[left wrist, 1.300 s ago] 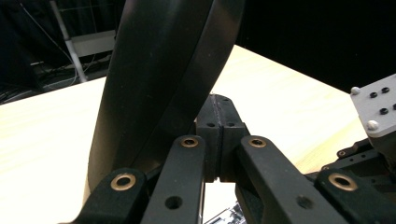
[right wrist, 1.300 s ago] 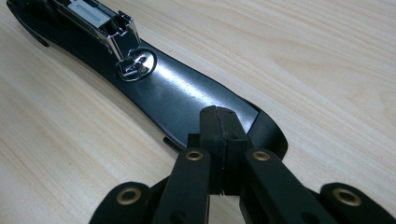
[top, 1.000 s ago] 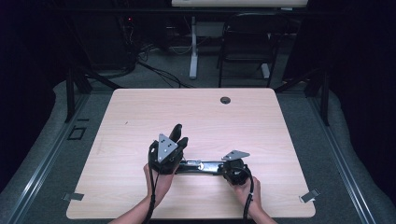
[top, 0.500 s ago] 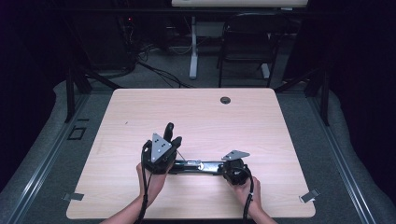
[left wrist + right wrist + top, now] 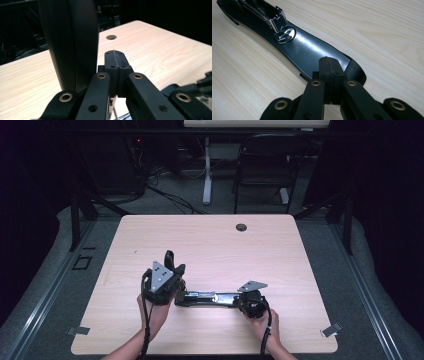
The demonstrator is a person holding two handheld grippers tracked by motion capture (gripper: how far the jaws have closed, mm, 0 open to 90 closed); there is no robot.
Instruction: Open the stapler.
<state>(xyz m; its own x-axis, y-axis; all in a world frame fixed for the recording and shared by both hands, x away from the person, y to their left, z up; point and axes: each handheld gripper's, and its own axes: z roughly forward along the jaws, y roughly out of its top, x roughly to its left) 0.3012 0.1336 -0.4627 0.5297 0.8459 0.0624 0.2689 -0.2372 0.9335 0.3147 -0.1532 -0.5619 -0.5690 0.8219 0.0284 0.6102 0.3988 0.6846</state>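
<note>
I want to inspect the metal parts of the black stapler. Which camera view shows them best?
The right gripper view: the stapler lies open close ahead, its chrome magazine and anvil plate sharp. The high view shows the whole stapler, small, flat on the table. The left gripper view shows its raised black arm, no metal.

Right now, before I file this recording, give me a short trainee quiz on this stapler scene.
1. True or false: the left claw and the right claw both have their jaws shut with nothing between them.
2. The stapler's cover is: A) closed flat on its base, B) raised upright beside the left claw, C) lying apart at the table's far edge.
3. What round feature sits near the far edge of the table?

Key: 1 true; 2 B; 3 a round hole.
</note>
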